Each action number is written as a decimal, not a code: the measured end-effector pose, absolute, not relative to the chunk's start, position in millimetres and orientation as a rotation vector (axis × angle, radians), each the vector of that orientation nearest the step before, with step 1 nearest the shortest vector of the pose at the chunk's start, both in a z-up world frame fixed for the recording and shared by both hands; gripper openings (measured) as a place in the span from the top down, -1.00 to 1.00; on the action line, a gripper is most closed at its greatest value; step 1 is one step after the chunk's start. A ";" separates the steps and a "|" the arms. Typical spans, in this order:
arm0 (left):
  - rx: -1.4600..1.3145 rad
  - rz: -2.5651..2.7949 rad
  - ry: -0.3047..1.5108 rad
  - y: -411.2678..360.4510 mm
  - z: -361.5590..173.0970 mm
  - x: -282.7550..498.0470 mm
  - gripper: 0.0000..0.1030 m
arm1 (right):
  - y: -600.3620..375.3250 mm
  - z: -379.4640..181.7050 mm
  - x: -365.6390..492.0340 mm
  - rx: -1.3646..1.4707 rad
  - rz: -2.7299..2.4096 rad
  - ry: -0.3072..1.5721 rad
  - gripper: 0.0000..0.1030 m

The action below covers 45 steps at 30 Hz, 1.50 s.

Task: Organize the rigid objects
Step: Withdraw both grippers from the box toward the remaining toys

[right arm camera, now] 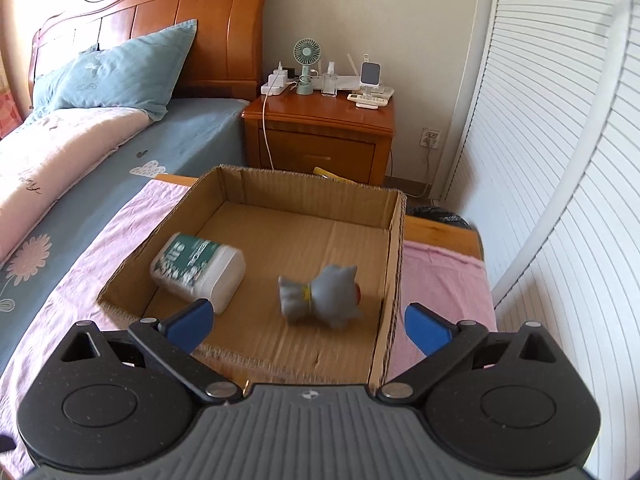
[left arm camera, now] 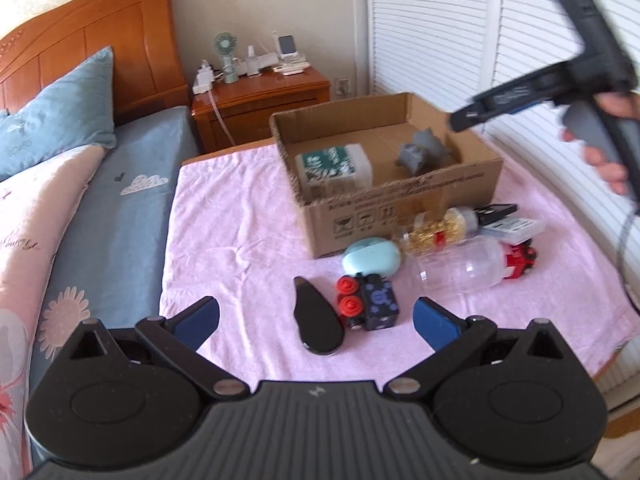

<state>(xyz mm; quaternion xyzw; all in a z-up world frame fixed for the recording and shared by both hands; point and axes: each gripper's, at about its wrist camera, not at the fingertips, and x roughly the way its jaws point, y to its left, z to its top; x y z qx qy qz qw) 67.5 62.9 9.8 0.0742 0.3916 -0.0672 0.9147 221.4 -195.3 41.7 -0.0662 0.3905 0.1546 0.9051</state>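
Note:
An open cardboard box (left arm camera: 404, 200) (right arm camera: 394, 240) stands on a pink cloth. Inside lie a white jar with a green label (left arm camera: 334, 168) (right arm camera: 198, 268) and a grey toy figure (left arm camera: 420, 150) (right arm camera: 320, 300), which looks blurred. My right gripper (right arm camera: 306, 322) is open and empty above the box's near edge; it also shows in the left wrist view (left arm camera: 470, 114). My left gripper (left arm camera: 316, 318) is open and empty, low over a black oval object (left arm camera: 318, 320) and a black toy train with red wheels (left arm camera: 368, 304).
In front of the box lie a mint case (left arm camera: 372, 258), a clear bottle (left arm camera: 460, 266), a jar of gold bits (left arm camera: 438, 232), a red toy (left arm camera: 520, 258) and flat boxes (left arm camera: 510, 220). A bed (left arm camera: 100, 208) is left, a nightstand (right arm camera: 320, 136) behind, louvred doors (right arm camera: 560, 200) right.

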 end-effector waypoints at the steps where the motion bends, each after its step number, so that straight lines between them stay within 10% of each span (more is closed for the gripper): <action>1: 0.146 -0.127 0.818 63.4 2.3 69.8 -0.99 | -198.4 40.2 215.5 -0.127 0.323 0.809 -1.00; 45: 0.084 -0.140 0.796 18.8 -71.9 103.0 -0.98 | -229.8 -78.7 136.2 -0.080 0.150 0.862 -1.00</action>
